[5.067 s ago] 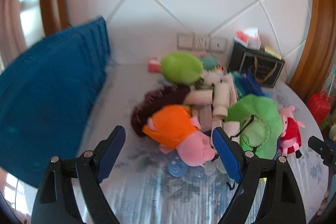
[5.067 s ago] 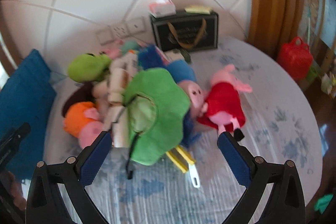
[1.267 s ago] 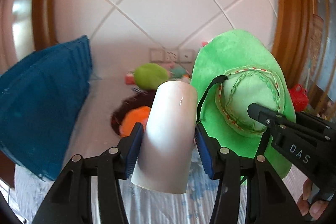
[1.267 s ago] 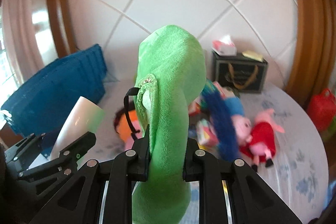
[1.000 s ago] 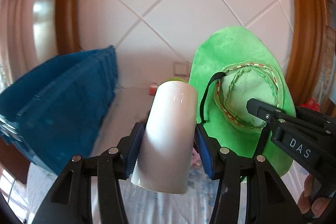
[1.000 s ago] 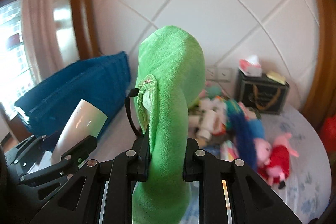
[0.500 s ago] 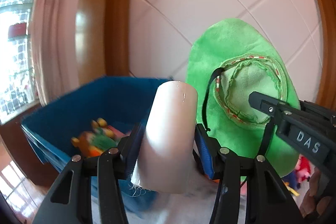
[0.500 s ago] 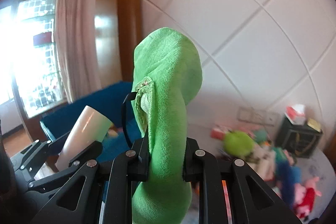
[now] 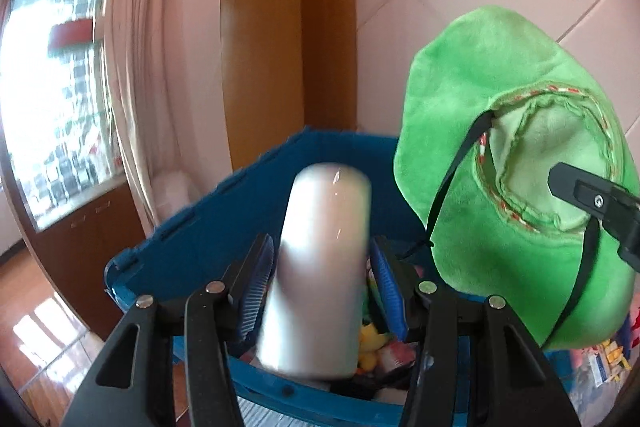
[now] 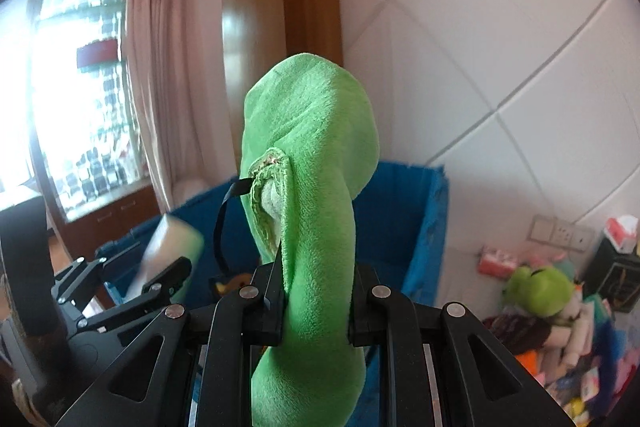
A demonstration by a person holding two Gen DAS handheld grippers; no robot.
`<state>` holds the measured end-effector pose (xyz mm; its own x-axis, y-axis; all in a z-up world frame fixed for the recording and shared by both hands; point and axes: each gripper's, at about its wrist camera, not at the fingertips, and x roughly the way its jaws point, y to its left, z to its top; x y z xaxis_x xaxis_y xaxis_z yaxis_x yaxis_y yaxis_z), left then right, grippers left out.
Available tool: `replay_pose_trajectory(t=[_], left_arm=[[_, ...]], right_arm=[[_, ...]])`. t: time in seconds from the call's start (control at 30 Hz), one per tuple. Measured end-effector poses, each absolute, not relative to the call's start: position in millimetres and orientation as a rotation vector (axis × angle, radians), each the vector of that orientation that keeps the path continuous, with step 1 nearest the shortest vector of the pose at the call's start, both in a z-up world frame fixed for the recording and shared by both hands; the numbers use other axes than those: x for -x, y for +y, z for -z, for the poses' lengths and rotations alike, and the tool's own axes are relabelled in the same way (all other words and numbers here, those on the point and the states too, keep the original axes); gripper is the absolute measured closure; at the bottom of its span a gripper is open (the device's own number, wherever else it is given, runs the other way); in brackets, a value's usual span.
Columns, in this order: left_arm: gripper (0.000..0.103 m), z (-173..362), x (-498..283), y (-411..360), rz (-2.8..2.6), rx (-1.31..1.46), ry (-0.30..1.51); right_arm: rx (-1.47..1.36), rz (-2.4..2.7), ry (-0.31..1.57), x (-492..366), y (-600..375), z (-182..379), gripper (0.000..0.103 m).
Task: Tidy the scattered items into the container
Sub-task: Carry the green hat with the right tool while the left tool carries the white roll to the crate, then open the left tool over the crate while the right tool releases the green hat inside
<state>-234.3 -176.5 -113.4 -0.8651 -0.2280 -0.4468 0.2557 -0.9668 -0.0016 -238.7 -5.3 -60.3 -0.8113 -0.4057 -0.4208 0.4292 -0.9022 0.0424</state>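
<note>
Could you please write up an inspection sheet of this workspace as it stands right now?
Surface: pale floral cloth, only a sliver visible under the toy pile.
Job's things: white cylindrical roll in the left gripper; green plush brimmed hat pinched in the right gripper; both in front of the blue fabric storage bin, which already holds small toys.
Clutter: green frog plush and a heap of soft toys and rolls beside the bin; black box with a tissue pack on top.
Grippers: left shut on the roll; right shut on the hat.
Cables: nothing seen; only the hat's black strap.
Surroundings: white tiled wall, wooden pillar, curtain, bright window.
</note>
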Motion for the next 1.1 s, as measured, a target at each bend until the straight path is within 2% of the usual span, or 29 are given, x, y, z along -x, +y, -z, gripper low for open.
replay_pose_trajectory(t=[0.17,0.27,0.53,0.7,0.77,0.9,1.0,1.1], left_arm=[[0.051,128,246,-195,2.82,-0.721,0.117],[0.024,138,246,-203,2.82,-0.72,0.14],[0.024,139,236,-200,2.824,-0.729,0.153],[0.023,137,233,-202,2.819,-0.73,0.17],[0.022,137,232,-202,2.817,-0.733,0.178],[0.008,136,229,-202,2.813,-0.717,0.19],[0.003,135,225,-201,2.813,-0.697,0.209],[0.001,133,222,-198,2.83,-0.685,0.223]], right_arm=[[-0.693,2.628,0.094,258,-29,80,0.083],[-0.709,2.625,0.108,262,-35,87,0.083],[-0.765,2.601,0.152,269,-45,97,0.08],[-0.777,2.615,0.158,269,-47,100,0.052],[-0.773,2.627,0.149,268,-44,99,0.016],[-0.765,2.644,0.137,265,-37,95,0.014],[-0.773,2.668,0.129,263,-26,95,0.0],[-0.744,2.697,0.093,257,-10,92,0.0]])
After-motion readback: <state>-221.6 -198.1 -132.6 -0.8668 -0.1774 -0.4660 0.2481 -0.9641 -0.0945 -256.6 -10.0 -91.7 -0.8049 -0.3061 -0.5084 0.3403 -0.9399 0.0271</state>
